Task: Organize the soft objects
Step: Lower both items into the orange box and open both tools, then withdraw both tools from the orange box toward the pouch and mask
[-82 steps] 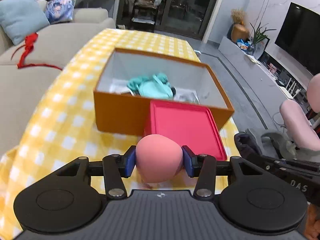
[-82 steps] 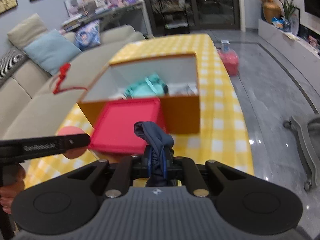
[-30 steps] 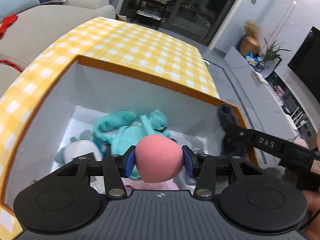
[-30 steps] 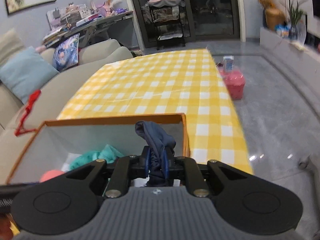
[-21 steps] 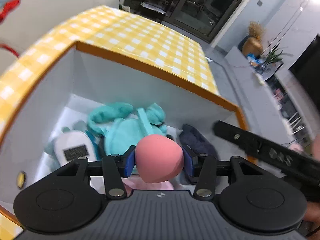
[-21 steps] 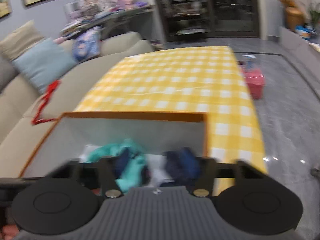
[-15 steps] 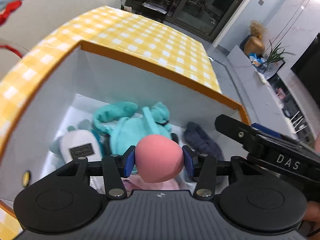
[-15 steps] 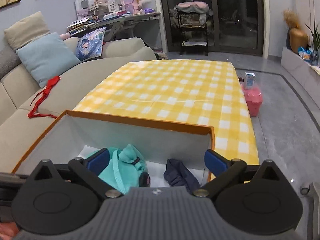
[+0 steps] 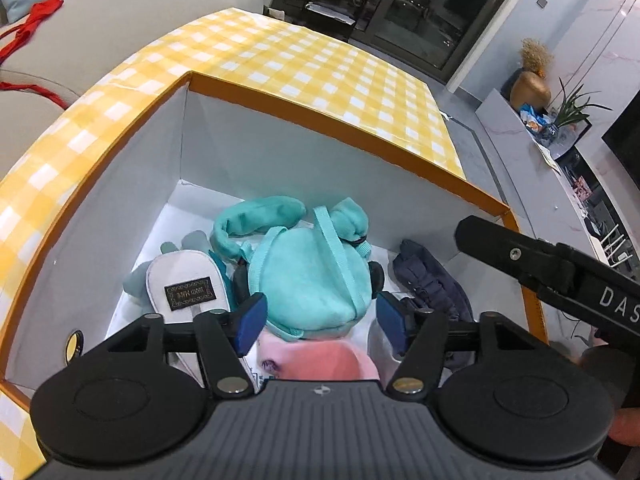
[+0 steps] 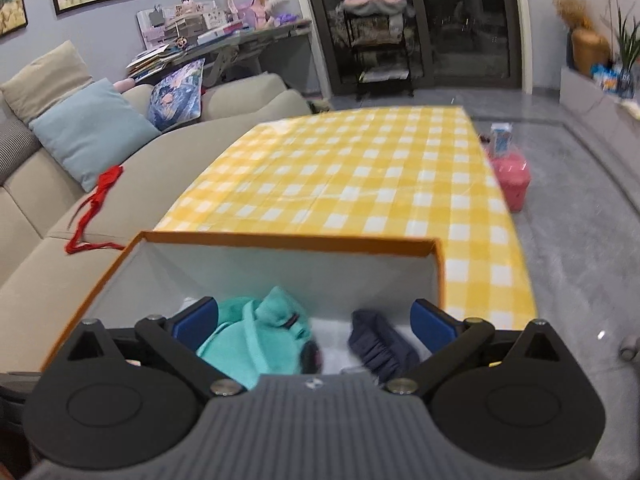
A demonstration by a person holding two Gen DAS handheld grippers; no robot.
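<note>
An orange box (image 9: 320,124) with white inner walls stands on the yellow checked table. Inside lie a teal plush bag (image 9: 308,280), a white slipper-like item (image 9: 188,284), a dark blue cloth (image 9: 432,280) and a pink soft ball (image 9: 320,364). My left gripper (image 9: 322,322) is open above the box, with the pink ball lying just below it. My right gripper (image 10: 314,320) is open and empty over the box (image 10: 288,240); the teal plush (image 10: 256,336) and the dark blue cloth (image 10: 380,344) lie below it. The right gripper's arm (image 9: 560,272) crosses the left wrist view.
The yellow checked table (image 10: 360,176) stretches beyond the box. A beige sofa (image 10: 60,200) with cushions and a red ribbon (image 10: 96,196) runs along the left. A pink container (image 10: 512,180) sits on the grey floor at the right.
My left gripper has opened and the pink ball has dropped into the box. My right gripper let go of the dark blue cloth a little earlier and stays open.
</note>
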